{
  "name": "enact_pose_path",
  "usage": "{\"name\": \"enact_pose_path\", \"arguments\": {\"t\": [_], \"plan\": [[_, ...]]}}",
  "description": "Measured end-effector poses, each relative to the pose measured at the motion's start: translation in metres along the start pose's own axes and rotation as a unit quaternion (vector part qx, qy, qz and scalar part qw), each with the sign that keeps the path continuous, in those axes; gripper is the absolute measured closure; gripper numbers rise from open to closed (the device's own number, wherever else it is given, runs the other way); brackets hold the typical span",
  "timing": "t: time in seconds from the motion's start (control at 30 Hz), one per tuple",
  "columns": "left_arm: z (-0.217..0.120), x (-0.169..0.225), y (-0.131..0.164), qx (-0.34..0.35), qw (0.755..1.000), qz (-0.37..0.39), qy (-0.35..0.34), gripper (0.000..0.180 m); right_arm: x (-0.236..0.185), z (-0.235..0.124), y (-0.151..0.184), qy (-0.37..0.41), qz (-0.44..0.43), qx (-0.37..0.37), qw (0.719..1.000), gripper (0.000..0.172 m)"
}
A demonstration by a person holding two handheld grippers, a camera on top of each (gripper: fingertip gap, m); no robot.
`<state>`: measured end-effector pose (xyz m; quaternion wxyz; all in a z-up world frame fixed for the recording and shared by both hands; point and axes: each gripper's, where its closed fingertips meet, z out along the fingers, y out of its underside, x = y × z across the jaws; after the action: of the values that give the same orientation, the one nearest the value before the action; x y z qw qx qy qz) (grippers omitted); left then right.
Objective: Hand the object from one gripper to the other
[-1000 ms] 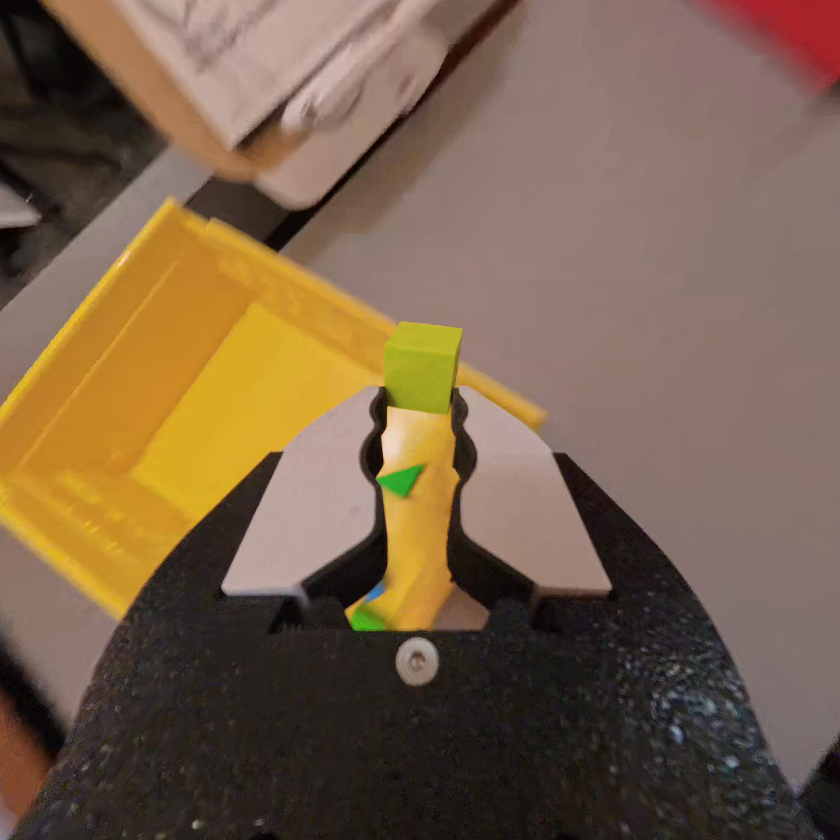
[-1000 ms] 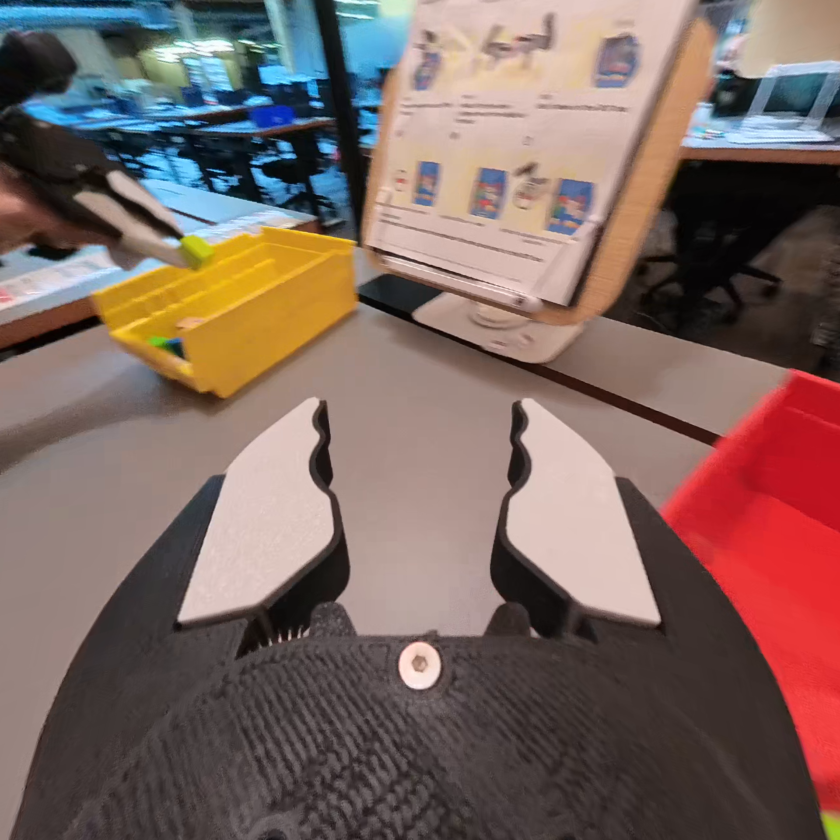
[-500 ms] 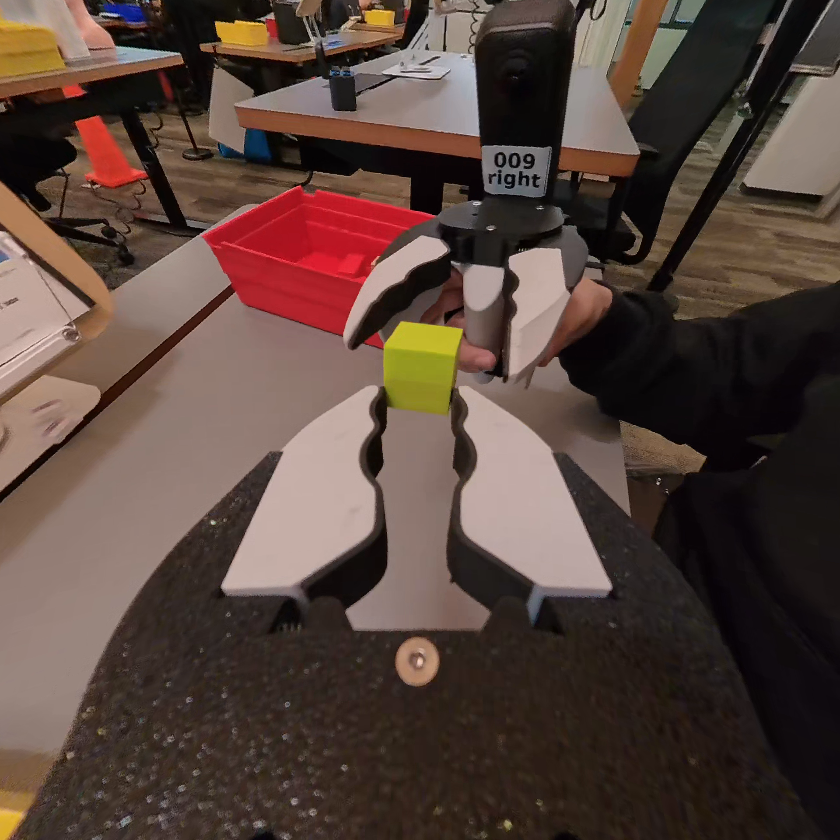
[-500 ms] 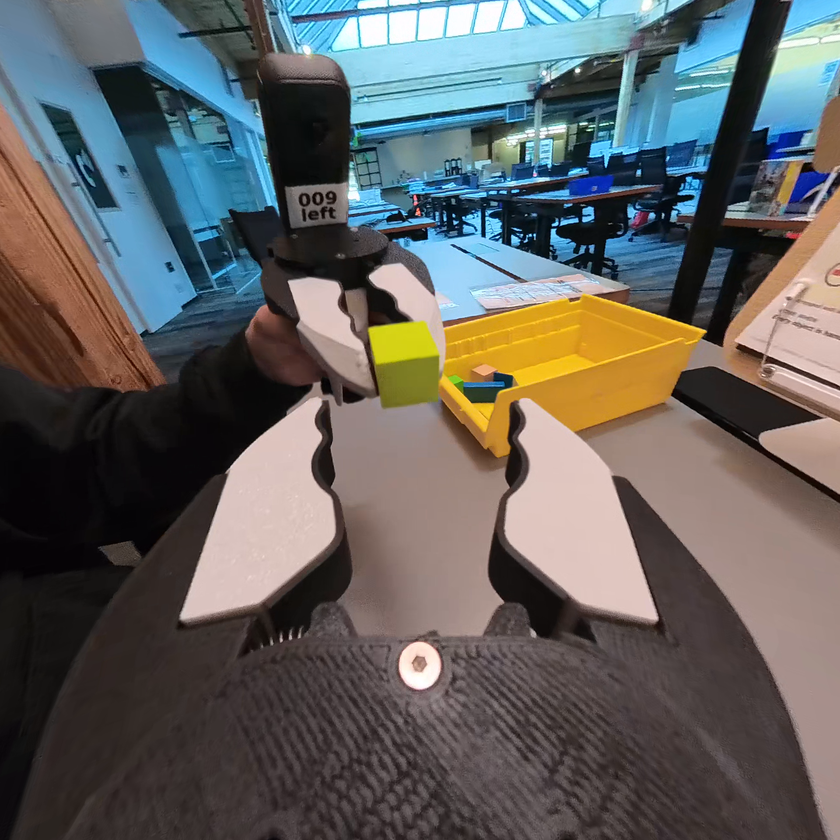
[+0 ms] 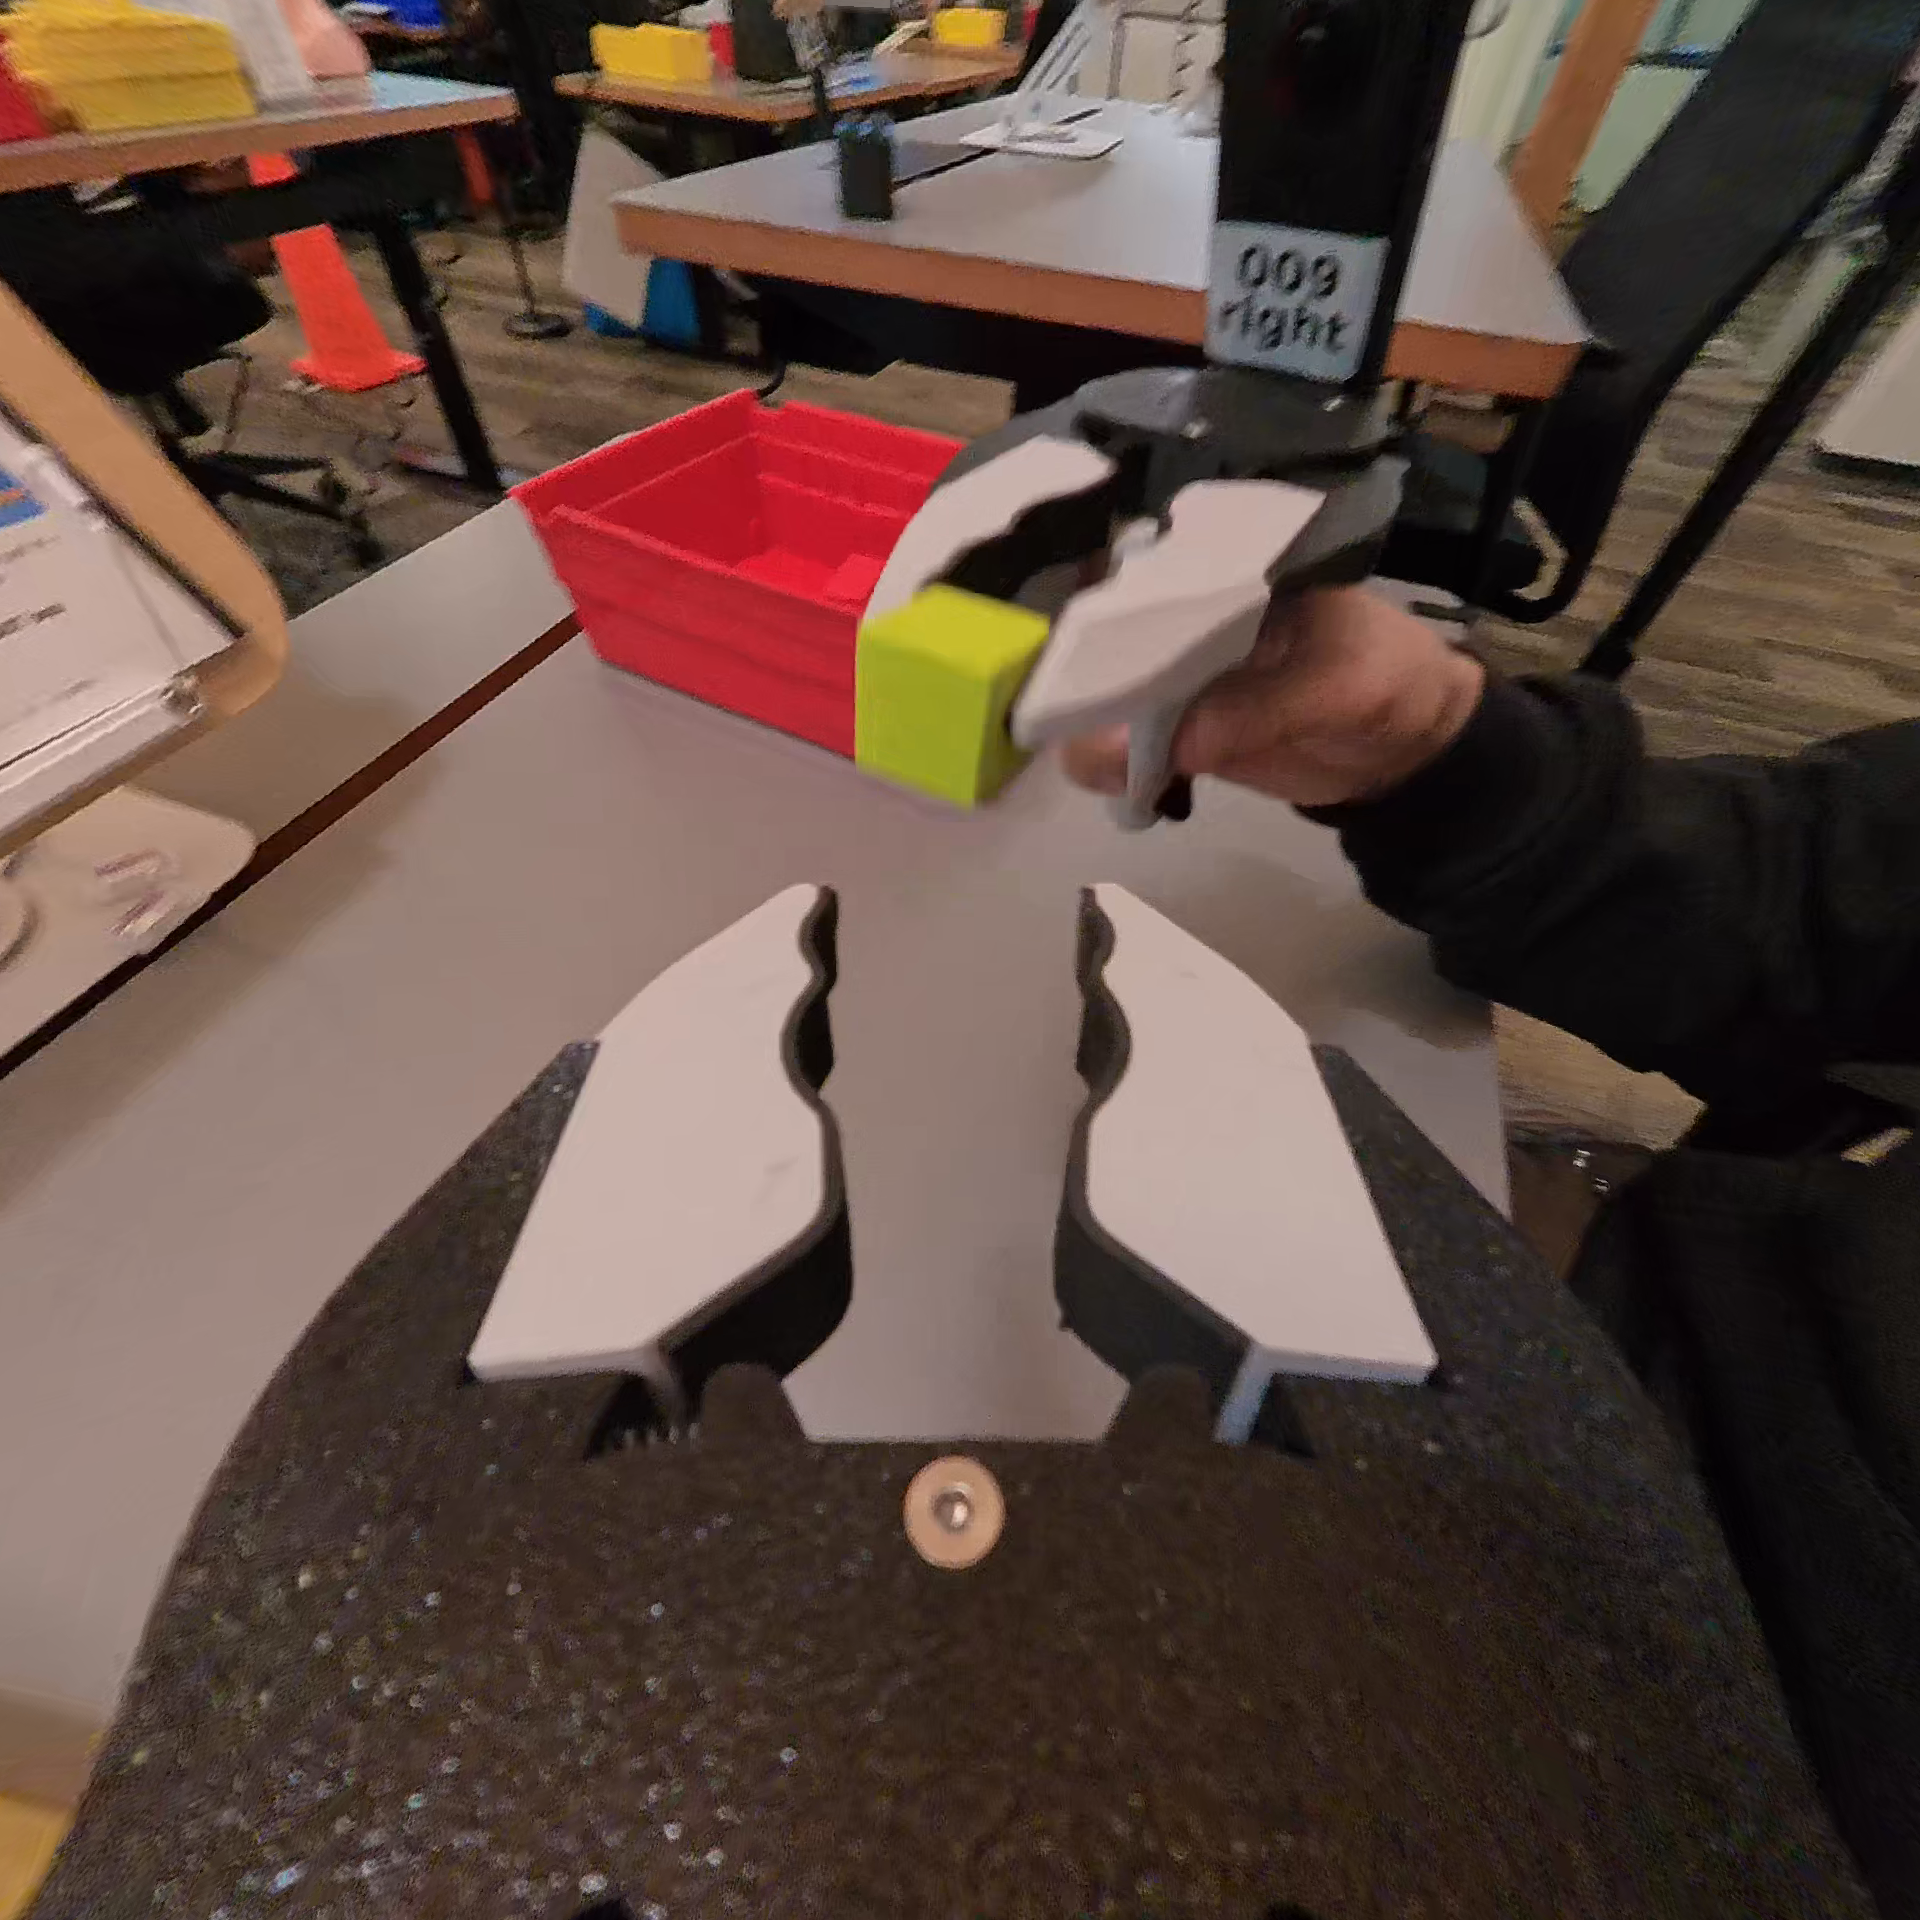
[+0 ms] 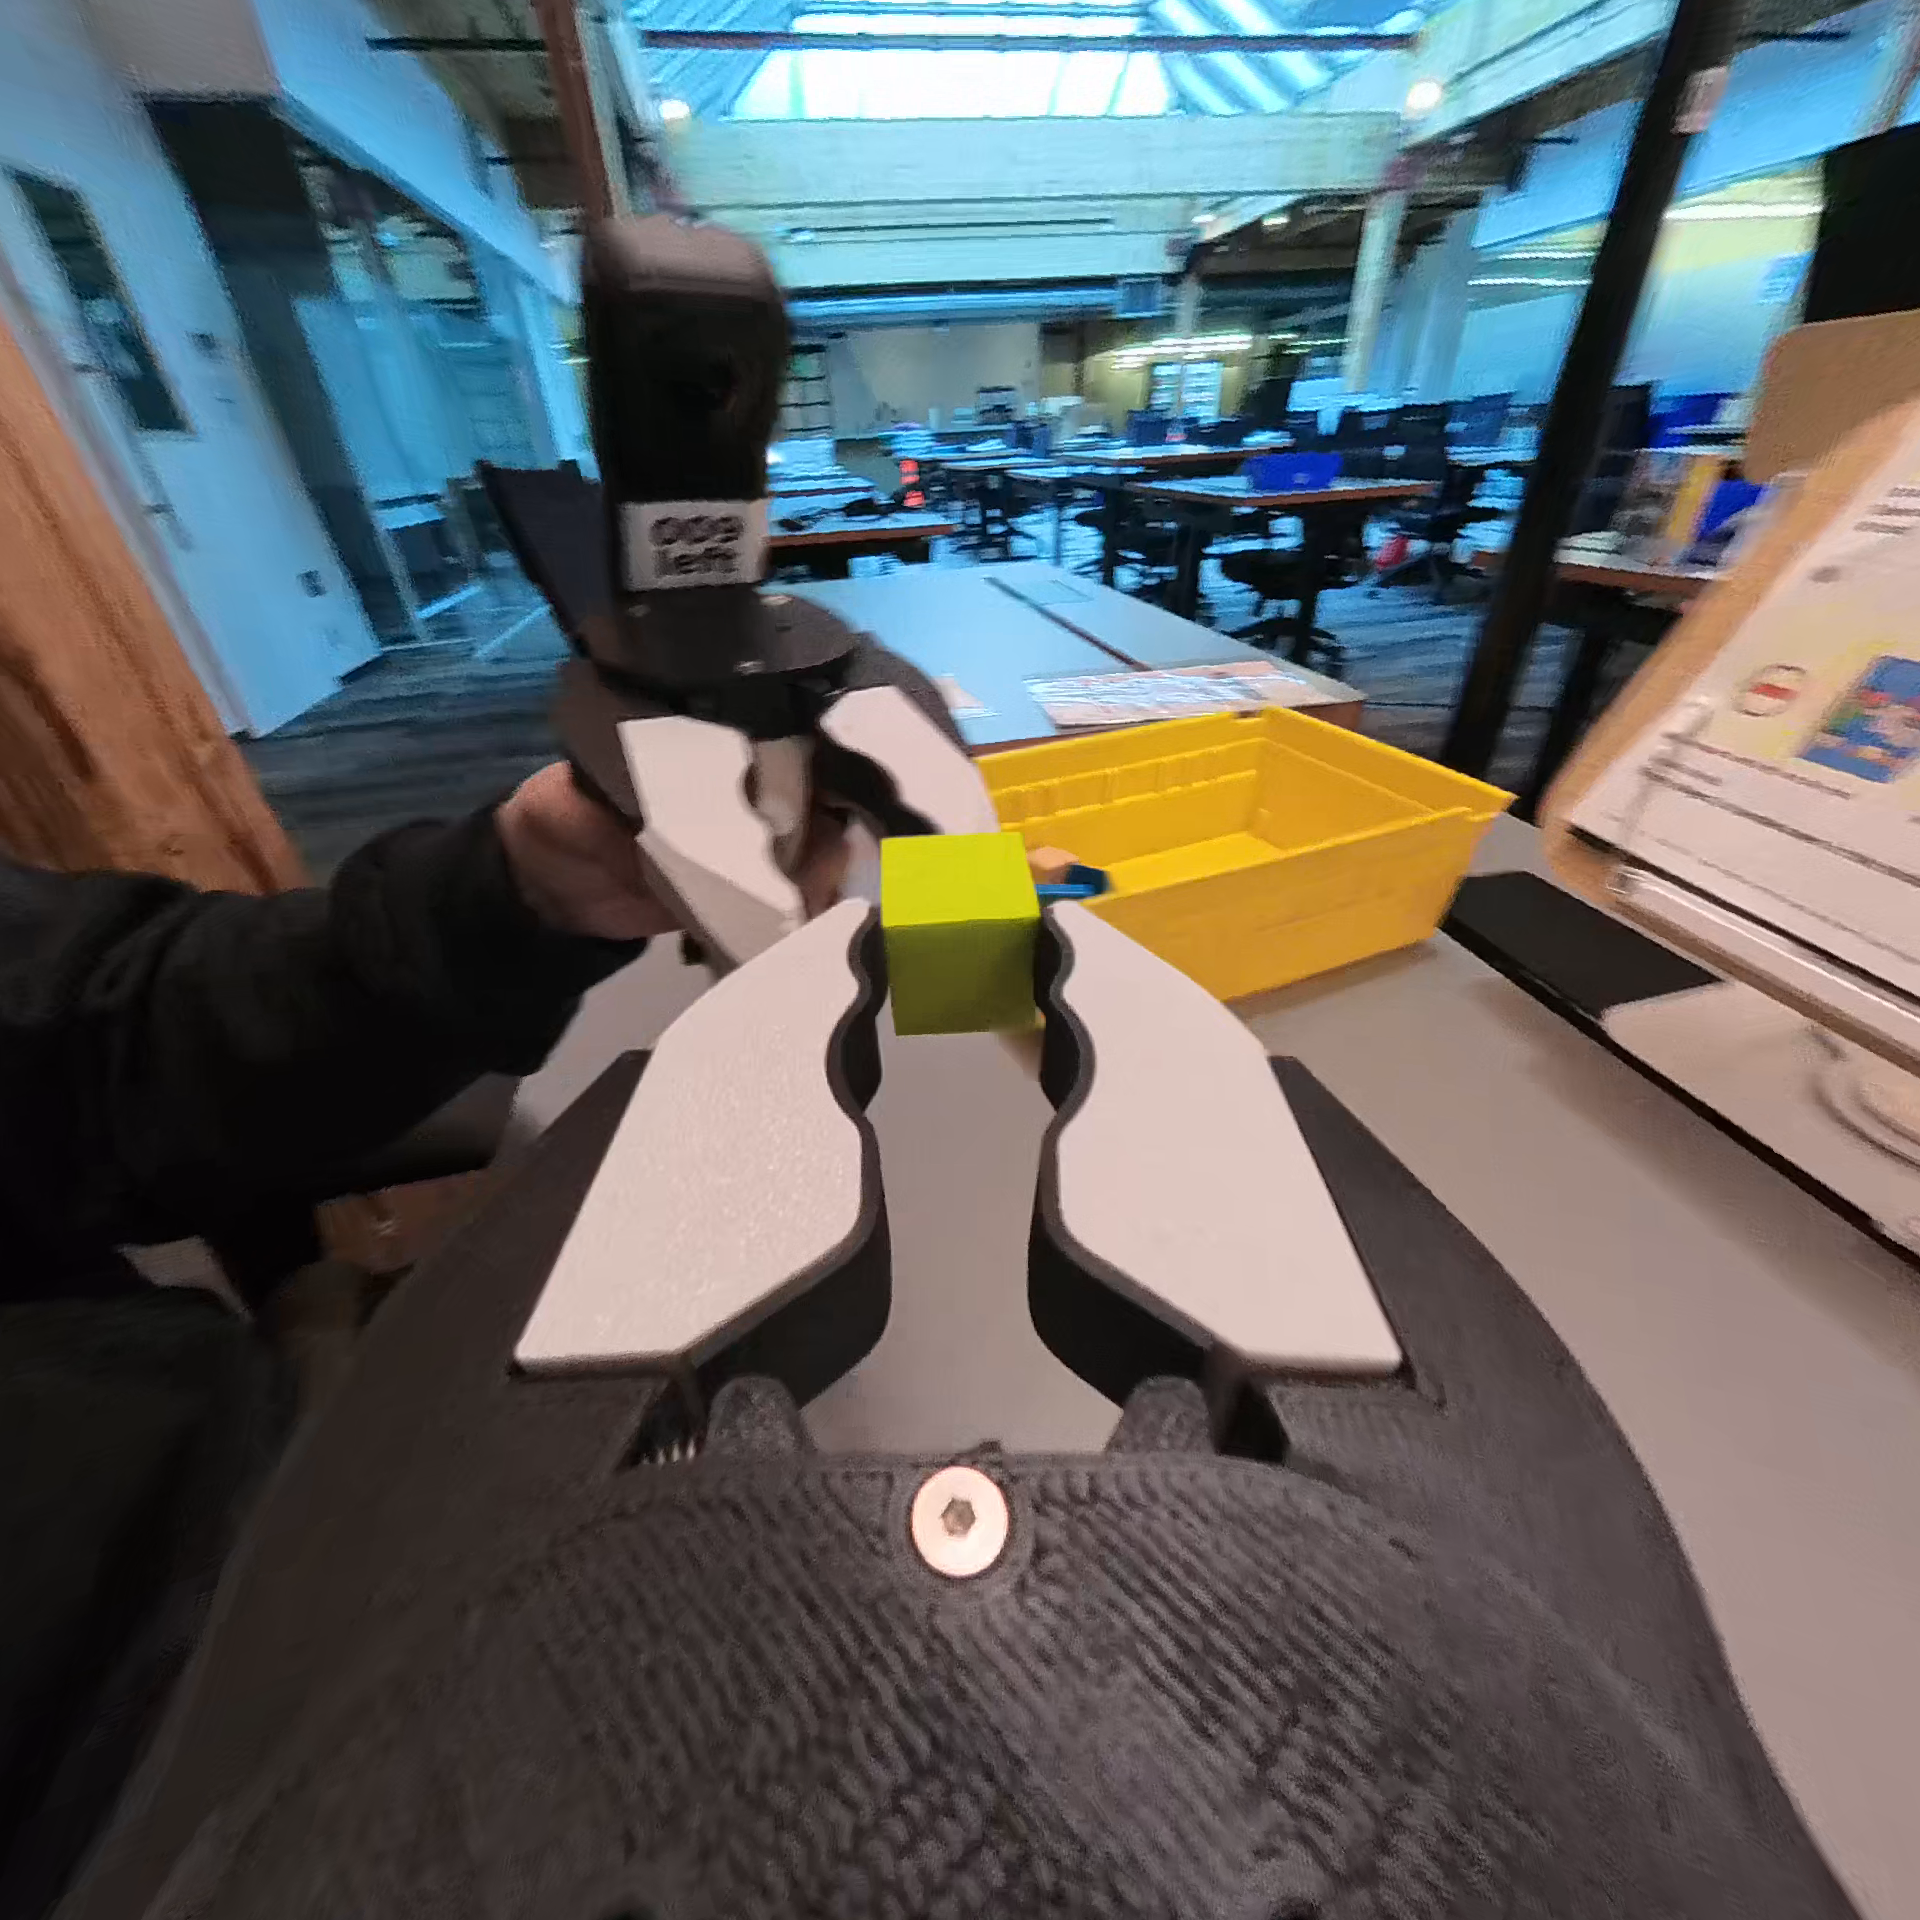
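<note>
Right gripper is clamped on the lime-green cube, both pads pressed flat on its two side faces at the very tips. Cube is roughly equal on all edges, so no real long axis; one flat face looks back at the right wrist camera, top face level, edges square to the fingers. It's in the air above the grey table, not resting on anything.

Left gripper is let go: jaws apart with only bare tabletop between them. In the left wrist view the cube sits at 12 o'clock from its fingertips, clear of them, pinched in the right gripper, one corner edge turned toward the camera.

Versus half a second ago: the cube was then pinched in the left tips with the right jaws wide around open air. Now it's the reverse, and the cube has cleared the left tips. Handover done.

Outward, right wrist view: left gripper at 10 o'clock of the cube, just beside it, not touching, held by a hand in a black sleeve. Yellow bin at 2–3 o'clock behind the cube, small blocks in its near corner. Instruction board on a stand at far 3 o'clock.

Left wrist view: red bin at 10 o'clock of the cube, directly behind it. Hand on the right gripper at 3 o'clock.
</note>
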<state>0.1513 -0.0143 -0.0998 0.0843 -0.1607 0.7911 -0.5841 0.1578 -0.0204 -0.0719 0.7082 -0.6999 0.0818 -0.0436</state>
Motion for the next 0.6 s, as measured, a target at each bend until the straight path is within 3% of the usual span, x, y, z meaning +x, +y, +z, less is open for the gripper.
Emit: {"name": "enact_pose_path", "arguments": {"t": [0.1, 0.17, 0.23, 0.3, 0.4, 0.47, 0.6], "plan": [[0.000, -0.009, 0.013, -0.013, 0.999, -0.009, -0.029, 0.134, 0.051, -0.035, 0.004, 0.107, 0.030, -0.006, 0.994, 0.144], [-0.001, -0.008, 0.021, -0.018, 0.999, -0.019, -0.027, 0.134, 0.098, -0.081, 0.009, 0.217, 0.049, -0.009, 0.975, 0.144], [-0.002, -0.009, 0.030, -0.023, 0.999, -0.026, -0.028, 0.135, 0.145, -0.145, 0.022, 0.346, 0.061, -0.023, 0.936, 0.144], [-0.003, -0.010, 0.037, -0.026, 0.999, -0.034, -0.030, 0.135, 0.180, -0.217, 0.043, 0.468, 0.058, -0.060, 0.880, 0.144], [-0.004, -0.011, 0.045, -0.020, 0.998, -0.052, -0.021, 0.138, 0.204, -0.303, 0.071, 0.584, 0.065, -0.114, 0.801, 0.144], [-0.004, -0.012, 0.048, -0.014, 0.998, -0.063, -0.014, 0.140, 0.210, -0.328, 0.075, 0.616, 0.049, -0.121, 0.777, 0.144], [-0.002, -0.014, 0.049, -0.009, 0.997, -0.078, -0.006, 0.141, 0.225, -0.329, 0.098, 0.621, 0.030, -0.174, 0.764, 0.144]]}}
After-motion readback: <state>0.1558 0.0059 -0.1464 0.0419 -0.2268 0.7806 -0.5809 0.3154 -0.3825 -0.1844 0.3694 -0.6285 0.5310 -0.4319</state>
